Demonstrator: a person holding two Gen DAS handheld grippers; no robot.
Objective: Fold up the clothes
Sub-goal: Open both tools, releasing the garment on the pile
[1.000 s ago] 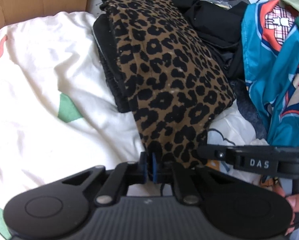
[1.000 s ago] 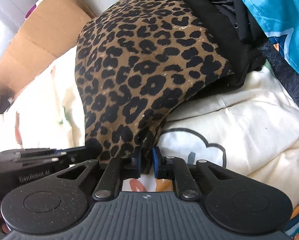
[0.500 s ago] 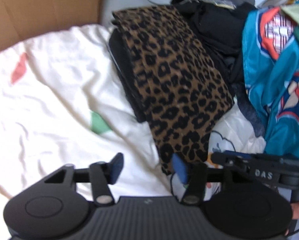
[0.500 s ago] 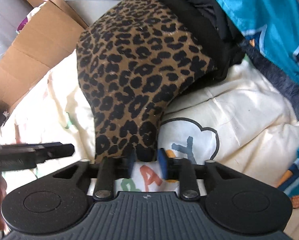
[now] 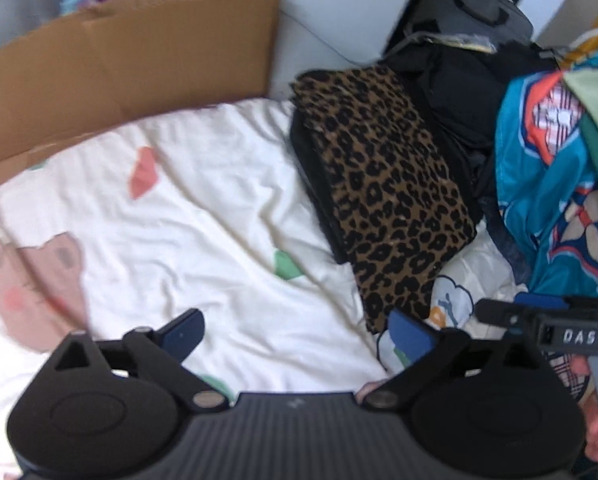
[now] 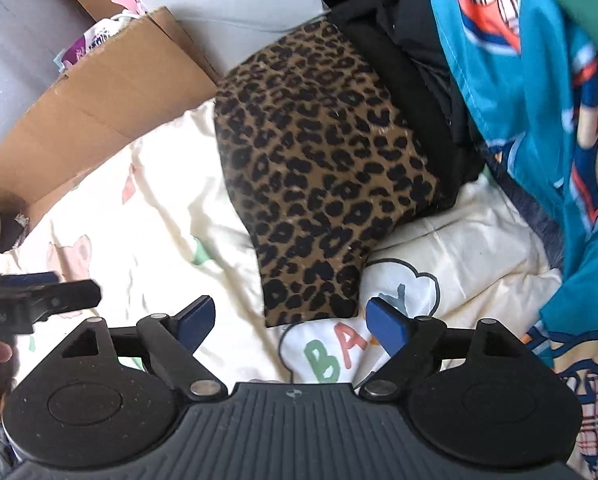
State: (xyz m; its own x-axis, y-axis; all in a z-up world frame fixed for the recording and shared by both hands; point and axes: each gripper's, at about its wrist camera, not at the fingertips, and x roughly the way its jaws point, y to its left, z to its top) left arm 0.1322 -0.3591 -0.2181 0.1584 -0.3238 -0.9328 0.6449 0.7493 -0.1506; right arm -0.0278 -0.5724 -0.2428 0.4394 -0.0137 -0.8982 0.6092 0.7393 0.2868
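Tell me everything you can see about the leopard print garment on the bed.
The leopard print garment is soft tan fabric with black spots, folded into a long flat rectangle. It lies on a black folded garment, its near end draping down onto the cream printed bedsheet. More black clothes press along its far side, by the teal printed cloth. Both tongs, left and right, are opening above it, with nothing between them, touching nothing.

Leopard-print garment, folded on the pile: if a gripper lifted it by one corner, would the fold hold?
Probably not. The leopard-print garment looks like thin, soft cloth, so it would likely droop and unfold. Its near end already overhangs the black clothes and sags onto the bedding, which suggests floppiness.
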